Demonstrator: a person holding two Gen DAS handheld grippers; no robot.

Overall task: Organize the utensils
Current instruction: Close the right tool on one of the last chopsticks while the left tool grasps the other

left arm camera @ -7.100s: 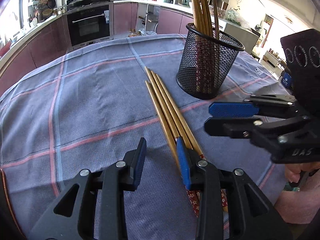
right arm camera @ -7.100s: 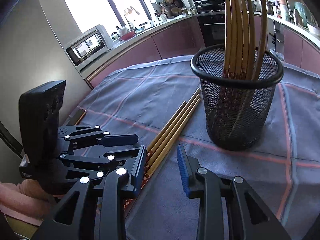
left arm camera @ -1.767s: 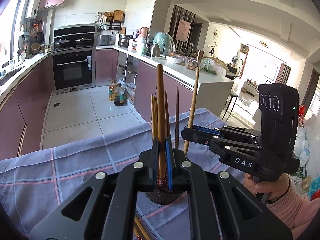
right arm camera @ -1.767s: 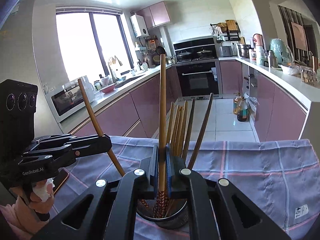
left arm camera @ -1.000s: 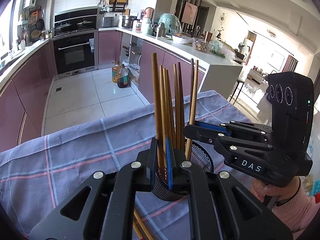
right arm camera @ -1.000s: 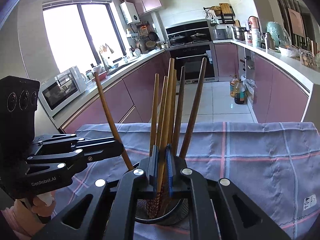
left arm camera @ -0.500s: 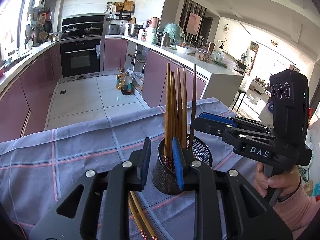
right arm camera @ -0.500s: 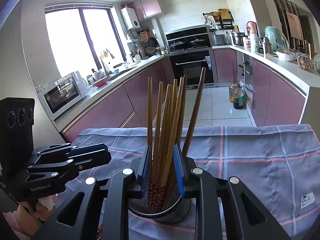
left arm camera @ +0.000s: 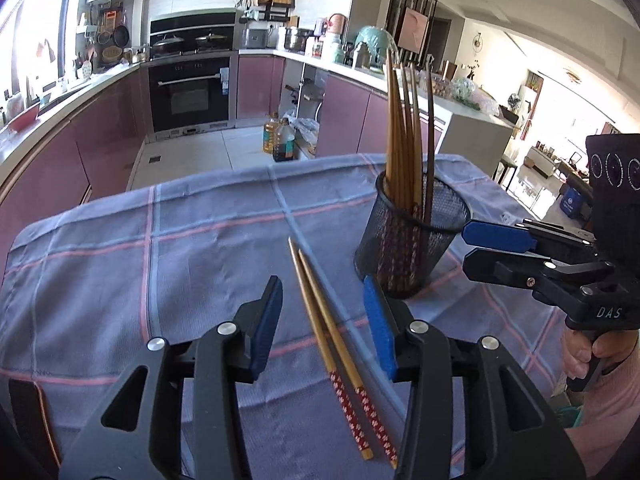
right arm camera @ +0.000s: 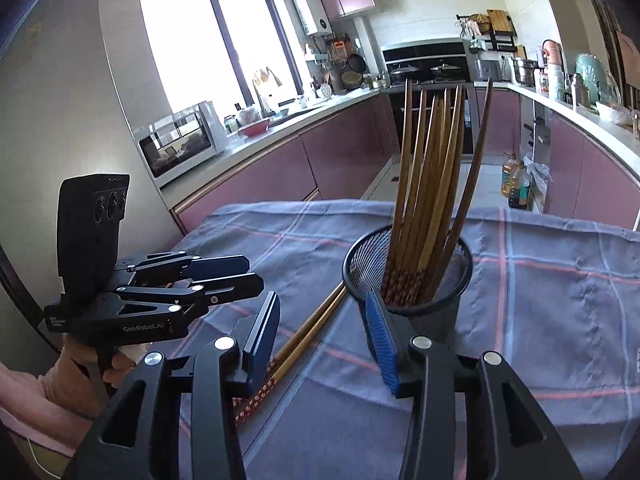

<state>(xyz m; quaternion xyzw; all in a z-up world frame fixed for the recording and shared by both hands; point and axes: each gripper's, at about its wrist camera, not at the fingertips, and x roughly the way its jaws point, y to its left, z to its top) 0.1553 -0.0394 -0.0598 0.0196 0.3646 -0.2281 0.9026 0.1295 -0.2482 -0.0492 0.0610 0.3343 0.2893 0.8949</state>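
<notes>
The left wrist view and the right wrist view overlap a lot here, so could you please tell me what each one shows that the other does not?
Only the left wrist view shows the red patterned ends of the two loose chopsticks in full, the right gripper open, and the bright room beyond the counter. Only the right wrist view shows the window, the microwave and the left gripper, jaws nearly together and empty. Both show the mesh holder of upright chopsticks, the checked cloth and the oven.
</notes>
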